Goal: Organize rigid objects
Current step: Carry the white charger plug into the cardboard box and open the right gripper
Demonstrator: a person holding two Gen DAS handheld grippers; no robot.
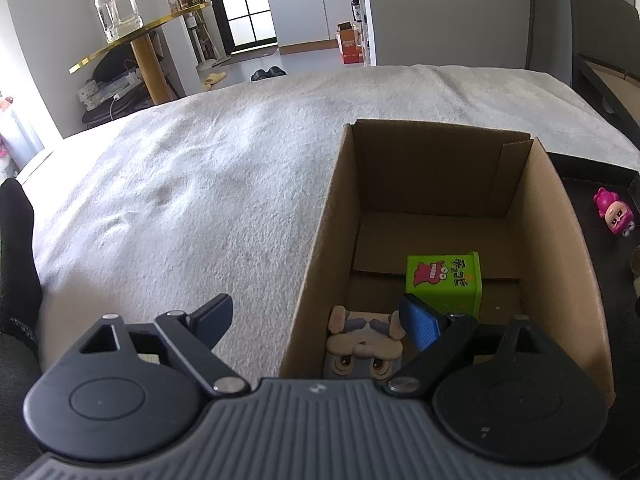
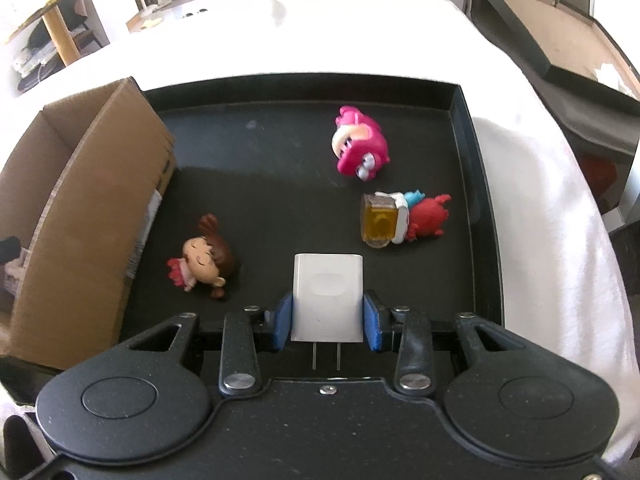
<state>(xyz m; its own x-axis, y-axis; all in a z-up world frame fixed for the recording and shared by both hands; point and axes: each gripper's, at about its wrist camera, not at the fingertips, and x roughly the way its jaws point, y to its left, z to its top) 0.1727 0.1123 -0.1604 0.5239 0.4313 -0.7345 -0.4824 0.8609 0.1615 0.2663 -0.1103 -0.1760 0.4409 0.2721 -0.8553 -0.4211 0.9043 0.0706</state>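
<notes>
My left gripper (image 1: 316, 320) is open and empty, straddling the near left wall of the cardboard box (image 1: 316, 248). Inside the box lie a green cube toy (image 1: 444, 280) and a rabbit-face figure (image 1: 360, 348). My right gripper (image 2: 328, 320) is shut on a white plug charger (image 2: 328, 296), prongs toward the camera, above the black tray (image 2: 280, 160). On the tray lie a brown-haired doll (image 2: 204, 260), a pink figure (image 2: 360, 148) and a red figure with a yellow block (image 2: 404, 220). The box (image 2: 92, 216) stands at the tray's left.
A white towel-like cloth (image 1: 180, 184) covers the surface under the box and tray. A gold-edged side table with a glass jar (image 1: 118, 8) stands at the far left. A dark open case (image 2: 560, 40) lies at the far right. The pink figure also shows at the right (image 1: 614, 212).
</notes>
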